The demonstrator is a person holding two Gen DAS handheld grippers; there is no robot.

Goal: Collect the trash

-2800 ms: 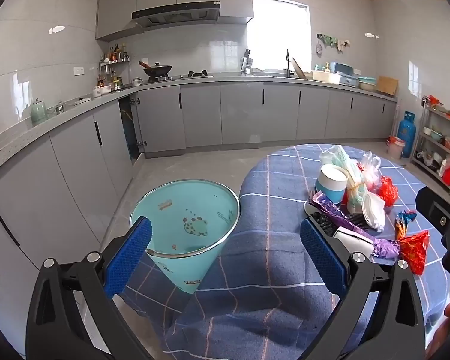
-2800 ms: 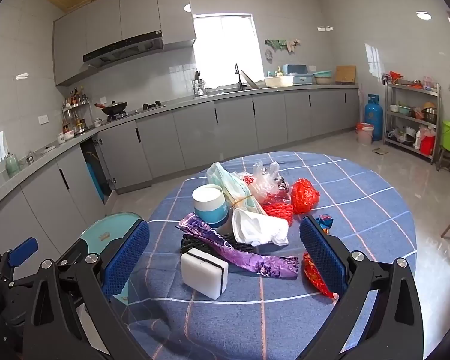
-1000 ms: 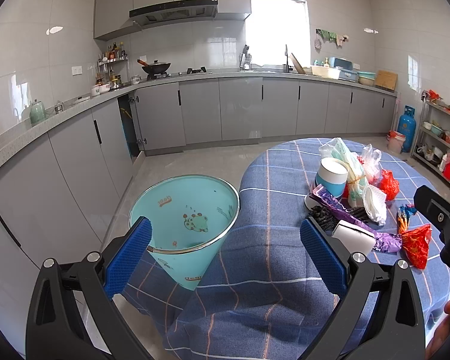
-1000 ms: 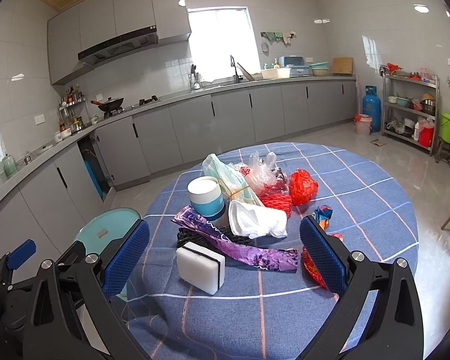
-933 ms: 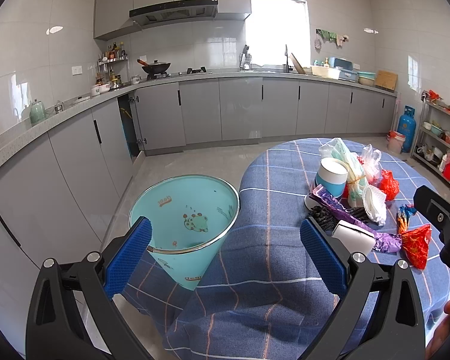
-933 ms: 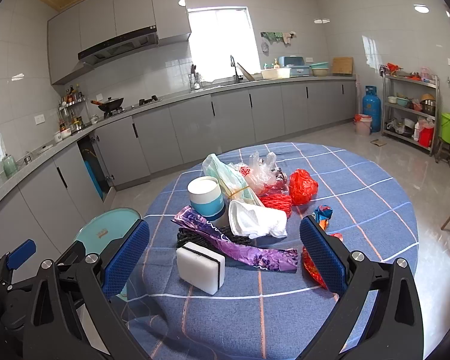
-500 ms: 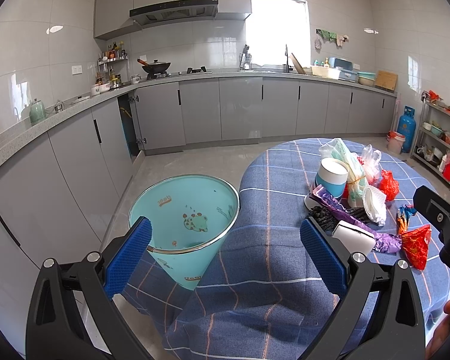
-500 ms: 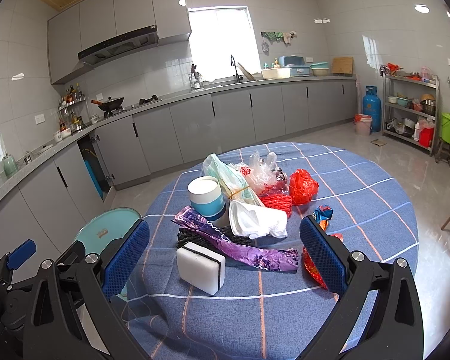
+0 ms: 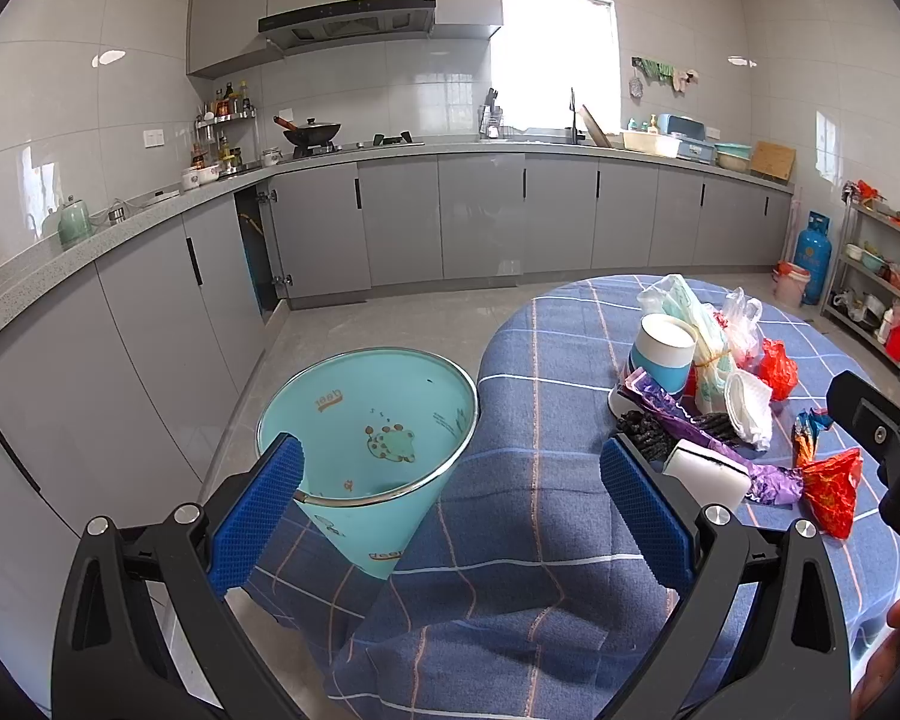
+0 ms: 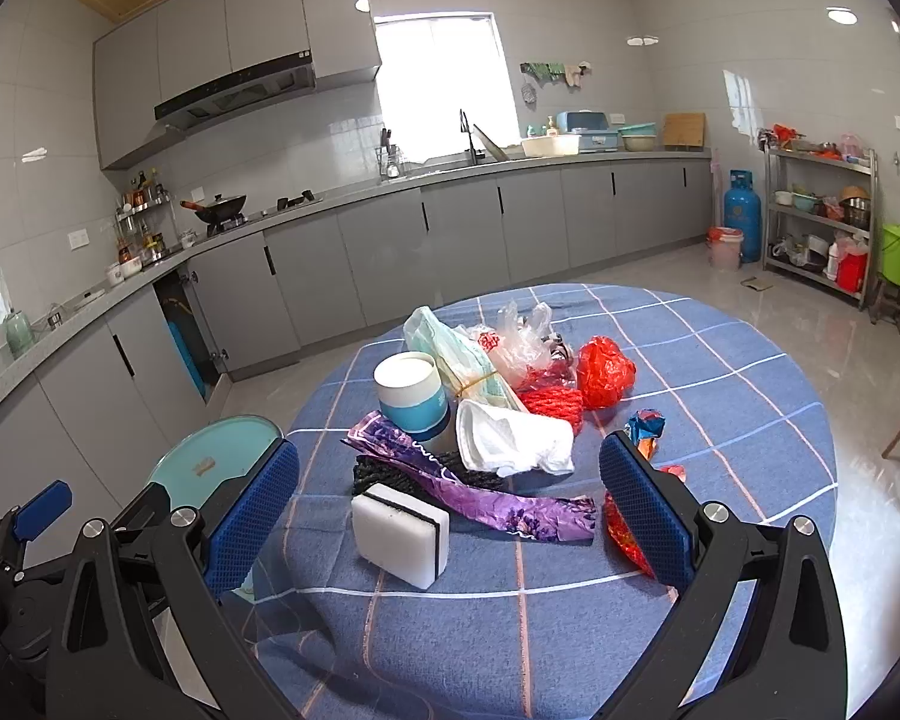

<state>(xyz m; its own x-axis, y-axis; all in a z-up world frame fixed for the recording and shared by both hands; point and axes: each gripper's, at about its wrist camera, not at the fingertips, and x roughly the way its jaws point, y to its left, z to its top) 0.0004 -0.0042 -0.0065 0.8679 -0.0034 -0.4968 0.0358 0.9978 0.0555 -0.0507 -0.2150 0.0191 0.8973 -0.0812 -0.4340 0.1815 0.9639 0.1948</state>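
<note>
Left claw [image 9: 450,504] wide open, empty, over desk [image 9: 534,528] edge beside teal bin [image 9: 366,450] on floor. Right claw [image 10: 449,504] wide open, empty, above sponge [image 10: 400,534]. Trash heaped mid-desk: purple wrapper [image 10: 480,495], cup [image 10: 411,390], white cloth [image 10: 510,441], red bag [image 10: 605,372].

Both fisheye views taken from wrist height, looking forward between blue-padded fingers [image 9: 258,504] [image 10: 252,516] toward the grey kitchen cabinets [image 9: 480,216] [image 10: 462,228]. Left view set off the round desk's blue checked cloth [image 9: 546,372], close over the teal plastic bin [image 9: 384,420]. Right view set near the desk edge, facing the trash pile. Shared: white block sponge [image 9: 711,471] [image 10: 402,531], bin [image 10: 210,462], cloth [image 10: 720,396].
</note>
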